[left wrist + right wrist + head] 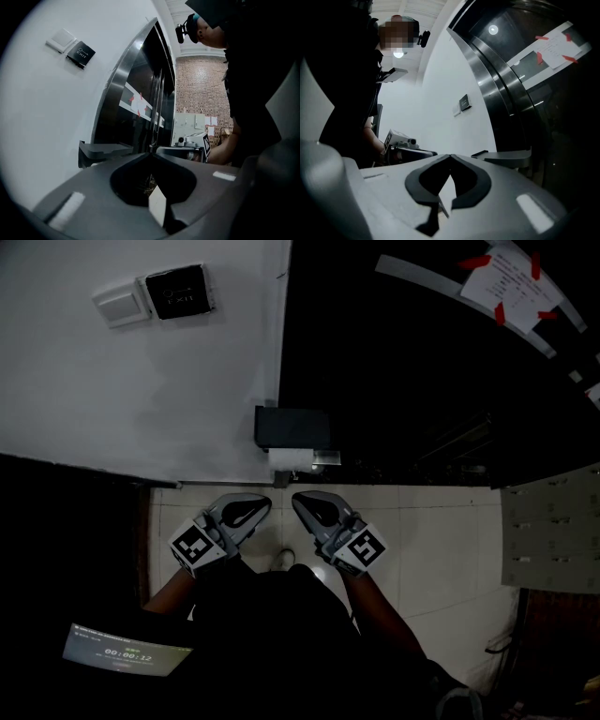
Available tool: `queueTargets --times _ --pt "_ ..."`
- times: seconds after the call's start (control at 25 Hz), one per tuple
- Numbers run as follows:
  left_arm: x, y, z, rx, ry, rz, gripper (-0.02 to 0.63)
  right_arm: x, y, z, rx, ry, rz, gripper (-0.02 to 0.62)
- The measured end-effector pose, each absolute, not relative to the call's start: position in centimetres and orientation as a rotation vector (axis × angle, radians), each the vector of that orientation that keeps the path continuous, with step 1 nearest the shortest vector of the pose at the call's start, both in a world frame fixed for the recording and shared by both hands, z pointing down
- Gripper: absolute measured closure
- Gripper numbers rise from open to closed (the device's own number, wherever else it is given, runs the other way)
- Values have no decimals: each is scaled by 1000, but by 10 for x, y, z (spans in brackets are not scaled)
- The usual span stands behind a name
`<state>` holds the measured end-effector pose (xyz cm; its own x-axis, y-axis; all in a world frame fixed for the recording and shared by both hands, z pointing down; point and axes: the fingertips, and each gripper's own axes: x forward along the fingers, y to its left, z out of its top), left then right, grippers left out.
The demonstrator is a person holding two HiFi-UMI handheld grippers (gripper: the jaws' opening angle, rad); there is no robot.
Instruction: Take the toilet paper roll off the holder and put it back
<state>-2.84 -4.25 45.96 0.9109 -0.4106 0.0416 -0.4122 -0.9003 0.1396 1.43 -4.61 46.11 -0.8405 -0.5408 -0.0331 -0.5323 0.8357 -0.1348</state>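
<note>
We note the left gripper (255,506) and right gripper (302,502) side by side nearest us, over the tiled floor (422,521). Each has its jaws together, with nothing between them. Just beyond their tips, the toilet paper roll (289,462) sits under the black holder (292,427) on the white wall (141,381).

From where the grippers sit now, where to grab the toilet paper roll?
Grip the toilet paper roll across its exposed lower part, likely from the front and below: the holder cover caps its top, the wall backs it. The right gripper is shut; open it first.
</note>
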Motion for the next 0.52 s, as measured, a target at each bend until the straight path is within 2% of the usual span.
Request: queueTargets --times 0.52 --pt "-29 -44 461 2922 -628 38 603 11 -48 467 -844 2909 -281 595"
